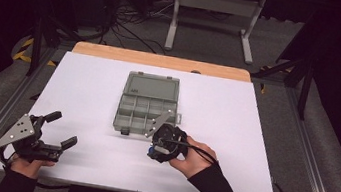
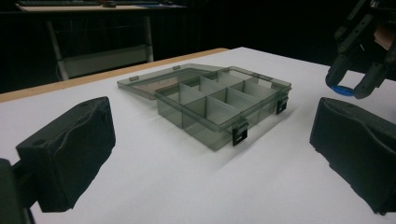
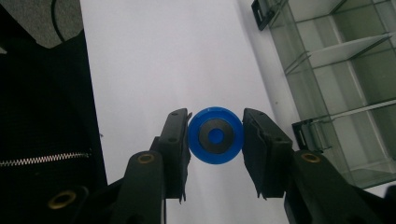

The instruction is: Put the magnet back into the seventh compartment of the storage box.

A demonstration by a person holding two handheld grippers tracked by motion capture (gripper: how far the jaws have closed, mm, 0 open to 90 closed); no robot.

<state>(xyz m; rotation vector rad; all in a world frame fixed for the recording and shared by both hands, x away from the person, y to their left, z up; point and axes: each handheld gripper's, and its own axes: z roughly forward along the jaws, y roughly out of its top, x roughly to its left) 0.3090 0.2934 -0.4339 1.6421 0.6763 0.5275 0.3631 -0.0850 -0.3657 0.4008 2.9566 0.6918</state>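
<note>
right gripper (image 3: 215,140) has its fingers (image 3: 175,140) clamped on a small blue disc (image 3: 215,136), pinched across its rim from both sides, flat face toward the camera, dark ring and blue dot in the centre. disc hangs above the white counter (image 1: 237,110), just beside the near edge of the open grey compartment box (image 1: 144,107); from the left gripper view it shows as a thin blue sliver (image 2: 339,90) between the far gripper's tips, clear of the surface

left gripper (image 1: 60,128) rests near the counter's left front corner, fingers apart, nothing between them, well away from the box

handling guess: disc looks like hard plastic, light, stiff, smooth rim so could slip or rotate if the pinch loosens. rim-to-rim hold across the middle looks right, pads sit on opposite sides. box is thin clear plastic, empty compartments, lid laid flat behind, black latches at front; likely slides if bumped. low dividers, so drop the disc flat into a cell
</note>
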